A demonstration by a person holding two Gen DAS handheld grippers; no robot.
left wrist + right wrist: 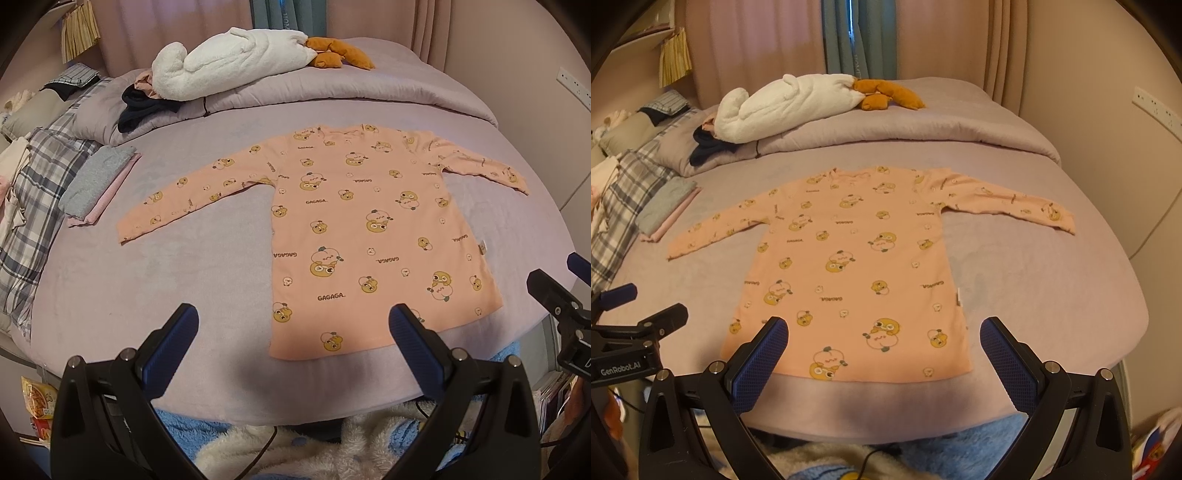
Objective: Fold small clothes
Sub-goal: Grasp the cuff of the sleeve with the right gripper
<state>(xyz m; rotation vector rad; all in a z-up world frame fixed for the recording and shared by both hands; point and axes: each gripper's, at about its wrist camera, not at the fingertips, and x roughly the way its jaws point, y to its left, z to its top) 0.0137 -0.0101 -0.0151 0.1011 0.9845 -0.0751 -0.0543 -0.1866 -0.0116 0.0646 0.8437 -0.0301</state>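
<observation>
Pink long-sleeved shirt (369, 236) (857, 266): spread flat near the front edge of the bed (147, 266) (1034, 280), both sleeves extended sideways, hem toward the grippers, neckline toward the far end. Printed with yellow cartoon figures and "GAGAGA" lettering.

Left gripper (293, 328) (642, 306): fingers spread wide apart, nothing between them, poised over the near bed edge at the hem's left corner. No contact with the shirt discernible.

Right gripper (884, 332) (561, 280): fingers likewise wide apart and empty, positioned above the hem.

Folded grey and pink cloths (98, 181) (665, 206): stacked to the left of the shirt, well apart from the left sleeve. Plaid fabric (33, 206) further left.

White plush toy (229, 62) (783, 103) with orange feet: lying on the rolled lilac quilt (332, 88) behind the shirt. Dark garment (144, 107) beside it.
</observation>
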